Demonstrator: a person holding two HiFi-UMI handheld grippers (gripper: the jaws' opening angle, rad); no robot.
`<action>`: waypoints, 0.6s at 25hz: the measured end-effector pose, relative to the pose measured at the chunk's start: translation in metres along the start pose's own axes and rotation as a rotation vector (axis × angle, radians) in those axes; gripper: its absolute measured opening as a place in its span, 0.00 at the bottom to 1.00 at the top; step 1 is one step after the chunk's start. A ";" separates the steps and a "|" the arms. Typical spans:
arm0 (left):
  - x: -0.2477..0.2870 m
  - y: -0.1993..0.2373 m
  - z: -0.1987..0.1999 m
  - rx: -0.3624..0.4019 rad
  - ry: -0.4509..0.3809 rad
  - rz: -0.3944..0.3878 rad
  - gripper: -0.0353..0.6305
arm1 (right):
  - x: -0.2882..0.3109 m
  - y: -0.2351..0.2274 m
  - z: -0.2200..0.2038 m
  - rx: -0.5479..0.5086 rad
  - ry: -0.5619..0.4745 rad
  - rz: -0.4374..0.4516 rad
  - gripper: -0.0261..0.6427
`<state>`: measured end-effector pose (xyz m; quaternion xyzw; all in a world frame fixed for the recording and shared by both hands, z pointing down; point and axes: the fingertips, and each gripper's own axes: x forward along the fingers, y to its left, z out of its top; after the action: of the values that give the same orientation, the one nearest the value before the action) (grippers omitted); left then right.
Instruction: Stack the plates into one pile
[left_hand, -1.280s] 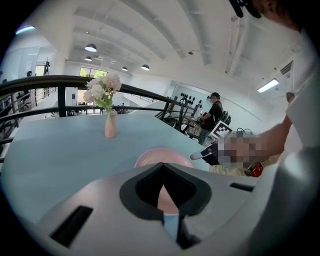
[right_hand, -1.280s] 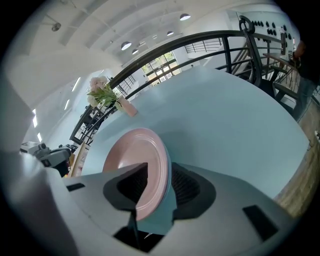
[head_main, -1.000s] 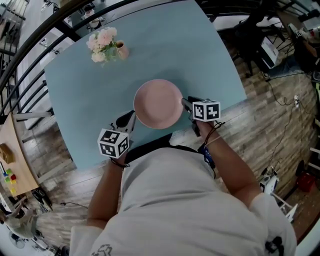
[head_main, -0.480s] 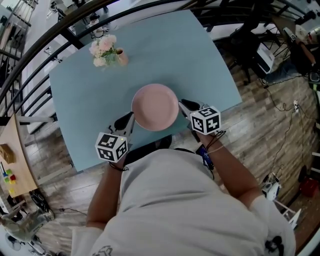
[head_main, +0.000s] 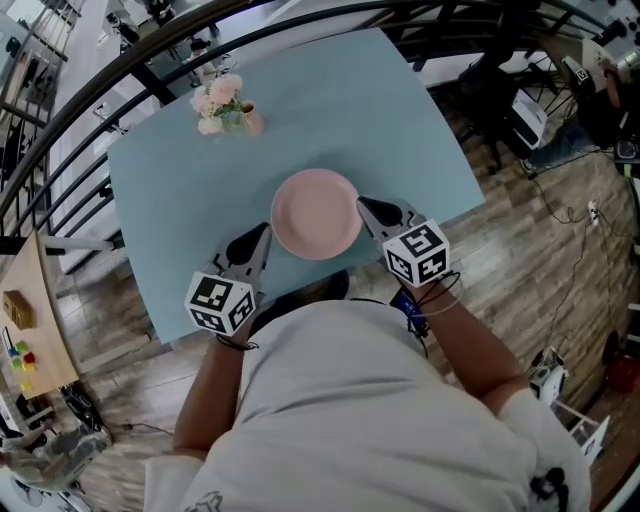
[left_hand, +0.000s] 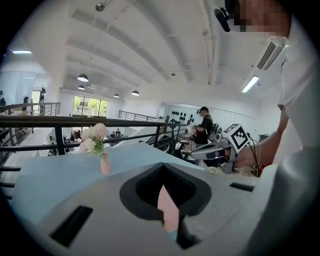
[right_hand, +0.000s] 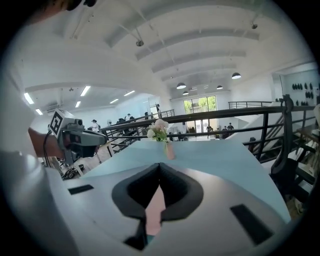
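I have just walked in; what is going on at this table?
A person holds a gripper in each hand over a light-blue table. A pink plate, perhaps a pile, lies before them; the count cannot be told. The left gripper and right gripper hang either side of its near edge, neither holding it. The right jaws have just been closing with nothing between them; the left jaws are together too. A flower vase stands farther back.

Pink plate mid blue surface; single plate or pile, unclear from above. Left gripper just beside plate at 8 o'clock. Right gripper at 3 o'clock, fingers just closed, nothing between. Flower vase at 11 o'clock.
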<state>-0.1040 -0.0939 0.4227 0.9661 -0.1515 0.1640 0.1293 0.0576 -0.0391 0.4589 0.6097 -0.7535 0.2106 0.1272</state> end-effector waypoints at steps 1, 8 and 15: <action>-0.005 -0.001 0.003 0.008 -0.008 -0.005 0.06 | -0.002 0.006 0.005 -0.018 -0.015 0.002 0.05; -0.053 0.001 0.014 0.042 -0.044 -0.028 0.06 | -0.016 0.059 0.032 -0.111 -0.084 -0.007 0.05; -0.114 0.013 0.007 0.070 -0.068 -0.041 0.06 | -0.013 0.112 0.029 -0.142 -0.078 -0.056 0.05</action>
<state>-0.2087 -0.0794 0.3786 0.9780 -0.1302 0.1335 0.0933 -0.0465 -0.0222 0.4094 0.6276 -0.7536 0.1294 0.1464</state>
